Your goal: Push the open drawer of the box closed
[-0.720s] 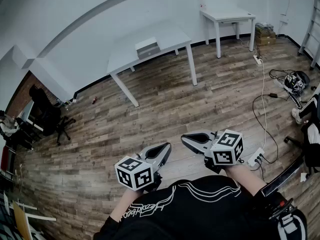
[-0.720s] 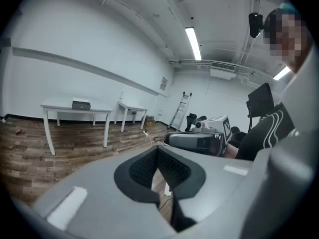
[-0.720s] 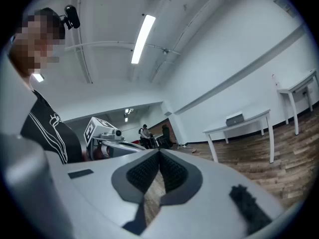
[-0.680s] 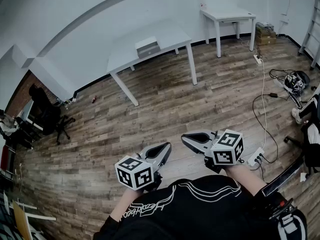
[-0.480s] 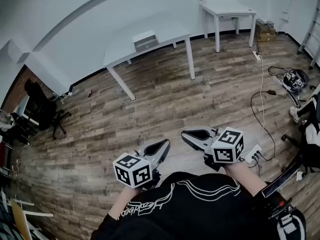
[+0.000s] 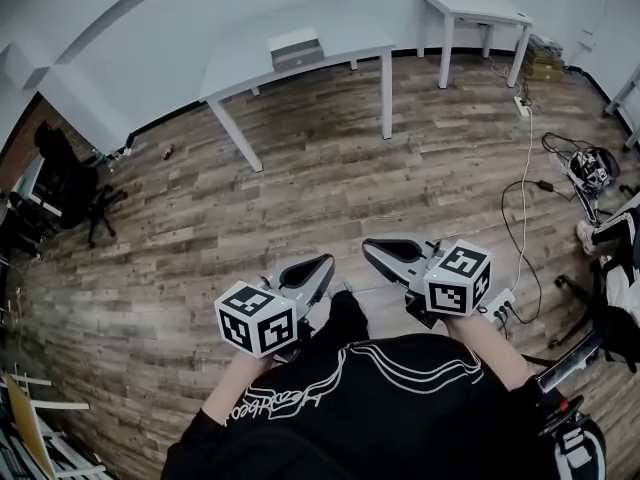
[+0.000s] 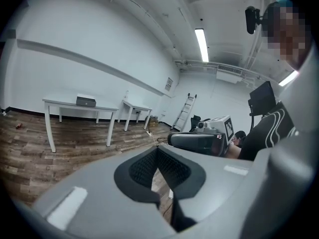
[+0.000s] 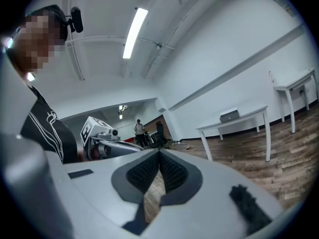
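Note:
The small grey box (image 6: 296, 46) sits on a long white table (image 6: 250, 63) far across the wooden floor; from here I cannot tell how its drawer stands. The box (image 7: 85, 101) also shows in the left gripper view, and the box (image 8: 229, 115) in the right gripper view, small and distant. My left gripper (image 6: 325, 263) and right gripper (image 6: 370, 248) are held close to the person's body, both shut with nothing between the jaws. Each sees the other: the right gripper (image 7: 199, 142) and the left gripper (image 8: 107, 143).
A second white table (image 6: 475, 8) stands at the back right, with cardboard boxes (image 6: 545, 63) beyond it. An office chair (image 6: 65, 183) is at the left. Cables and a power strip (image 6: 505, 308) lie on the floor at the right. A ladder (image 7: 184, 111) leans far off.
The head view has shifted, so the table with the box now sits higher in it. A dark trouser leg has come forward between the grippers. Both grippers stay shut and close to the body.

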A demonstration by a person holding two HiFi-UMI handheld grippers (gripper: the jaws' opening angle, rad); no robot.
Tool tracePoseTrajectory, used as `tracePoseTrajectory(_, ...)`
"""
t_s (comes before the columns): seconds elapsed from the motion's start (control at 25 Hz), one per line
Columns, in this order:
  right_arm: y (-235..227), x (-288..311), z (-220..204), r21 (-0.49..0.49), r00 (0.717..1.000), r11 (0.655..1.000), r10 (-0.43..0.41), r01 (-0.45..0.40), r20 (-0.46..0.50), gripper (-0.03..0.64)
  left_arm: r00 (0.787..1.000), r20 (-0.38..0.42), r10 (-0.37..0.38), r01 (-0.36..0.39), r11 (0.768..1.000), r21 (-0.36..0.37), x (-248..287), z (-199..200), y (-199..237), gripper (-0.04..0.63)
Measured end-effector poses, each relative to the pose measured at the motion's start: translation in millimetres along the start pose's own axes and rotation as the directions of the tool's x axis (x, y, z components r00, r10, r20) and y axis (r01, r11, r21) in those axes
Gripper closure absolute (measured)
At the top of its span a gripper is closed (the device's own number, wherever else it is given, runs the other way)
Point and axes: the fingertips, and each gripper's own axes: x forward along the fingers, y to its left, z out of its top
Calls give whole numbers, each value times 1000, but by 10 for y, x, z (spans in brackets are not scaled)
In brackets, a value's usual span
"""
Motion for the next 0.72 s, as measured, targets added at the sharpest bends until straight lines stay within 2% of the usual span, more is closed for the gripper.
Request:
tracePoseTrajectory(0.16, -363, 402, 23, 8, 1000, 1000, -1, 1, -29, 607, 1000, -11, -9, 9, 1000, -23, 184, 88, 505, 591)
tracePoseTrajectory(0.32, -924, 910, 119, 31, 999, 999, -19, 21, -48, 607, 1000, -19, -19, 18, 998, -56, 465, 288, 1212, 591)
tracePoseTrajectory(0.52, -1738, 1752, 316, 79, 996, 996, -43, 49, -78, 607, 999, -37, -2, -2, 996, -85, 779, 675, 2384, 591)
tracePoseTrajectory(0.72, -2435, 2780, 793, 84, 995, 996, -27, 35, -92, 607, 999, -53, -1, -7, 989, -147, 1040, 1195, 3555, 591)
